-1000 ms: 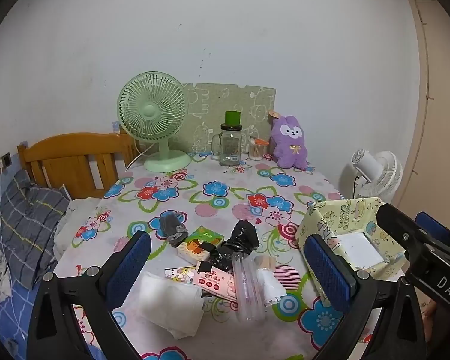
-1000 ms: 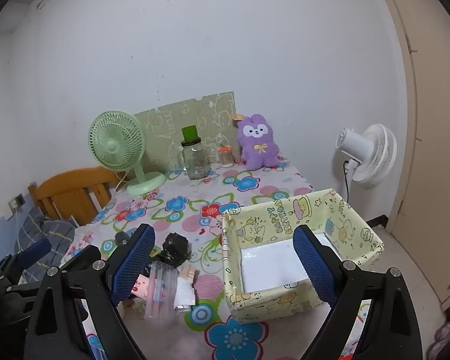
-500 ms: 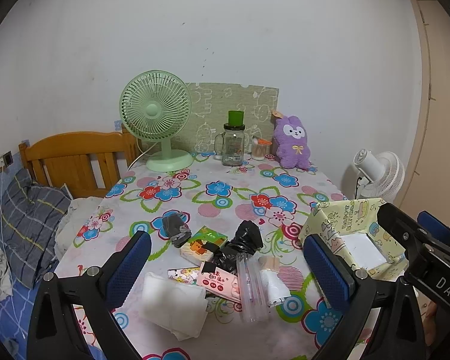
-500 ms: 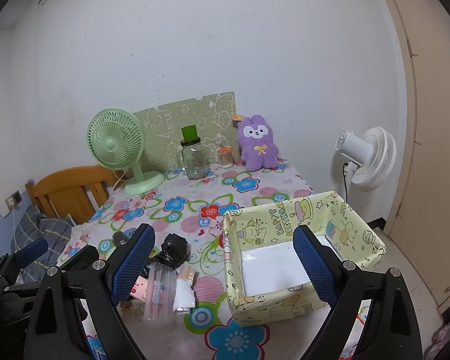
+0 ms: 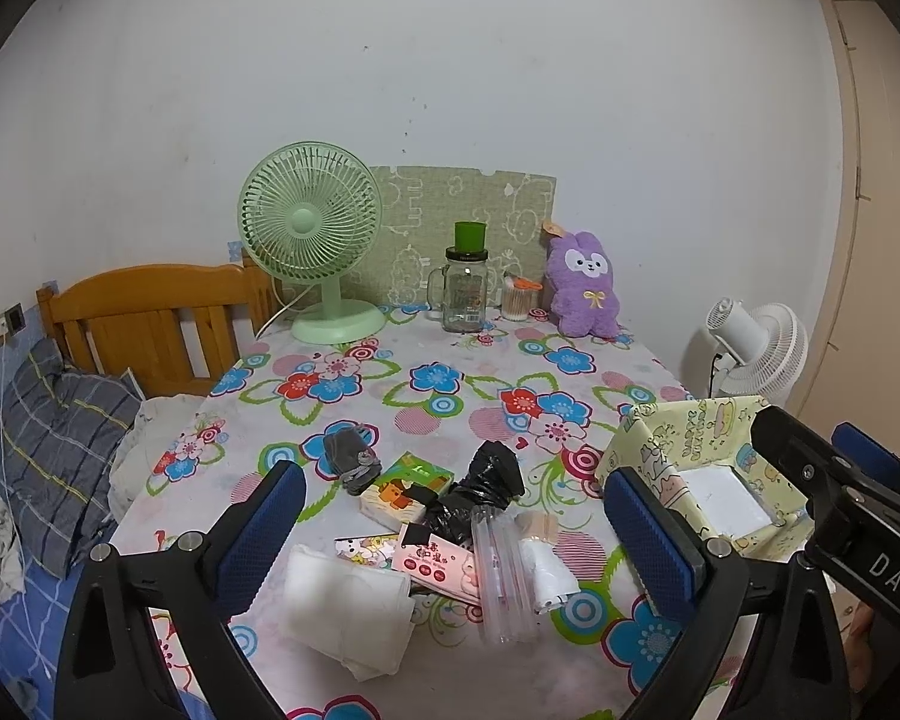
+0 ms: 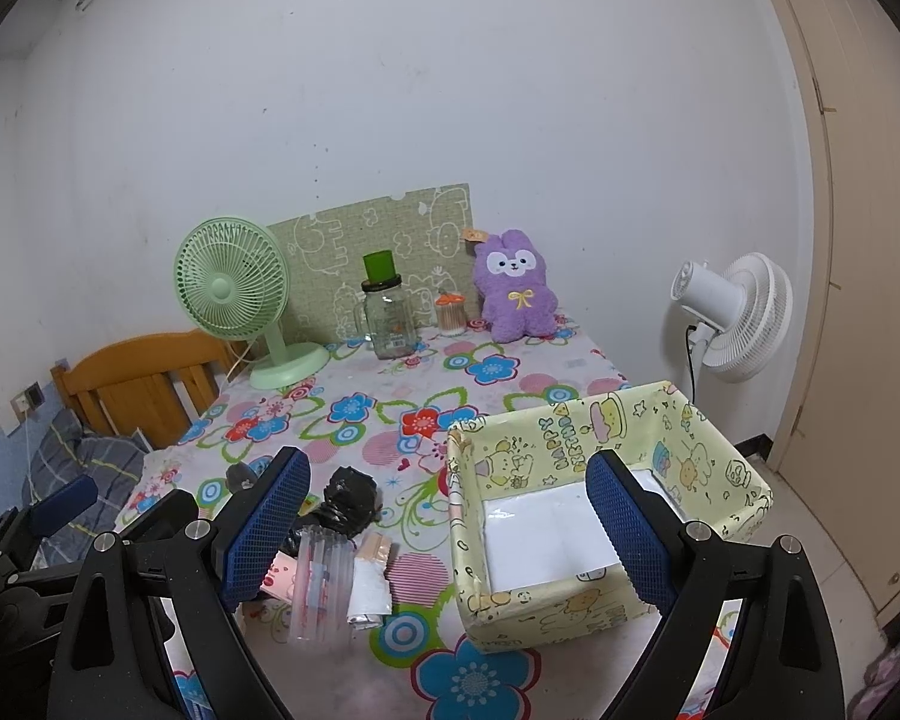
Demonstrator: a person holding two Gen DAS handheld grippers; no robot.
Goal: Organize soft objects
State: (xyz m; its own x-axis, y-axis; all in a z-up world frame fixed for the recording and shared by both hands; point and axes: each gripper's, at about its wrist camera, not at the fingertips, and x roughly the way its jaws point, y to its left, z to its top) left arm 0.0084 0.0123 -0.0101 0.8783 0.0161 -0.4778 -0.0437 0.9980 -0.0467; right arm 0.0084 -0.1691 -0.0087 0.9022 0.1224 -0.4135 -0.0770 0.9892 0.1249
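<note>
A pile of small items lies at the near edge of the flowered table [image 5: 390,396]: a white folded cloth [image 5: 348,606], a black plastic bag [image 5: 486,486], a grey sock [image 5: 351,459], a green tissue pack [image 5: 405,489], a pink packet [image 5: 435,561] and a clear tube pack [image 5: 501,576]. A yellow cartoon-print box [image 6: 600,504] stands open at the near right and holds only white paper. A purple plush rabbit [image 5: 585,285] sits at the far edge. My left gripper [image 5: 450,528] hangs open above the pile. My right gripper [image 6: 450,528] is open above the box's left side.
A green desk fan [image 5: 312,252], a glass jar with a green lid [image 5: 467,288] and a small jar of cotton swabs [image 5: 519,300] stand at the back by a green board. A wooden chair [image 5: 150,324] and bedding are on the left. A white floor fan [image 6: 735,318] stands on the right.
Both grippers have drawn back and up a little, so the table objects look slightly farther and lower. Nothing on the table has moved. Both stay open.
</note>
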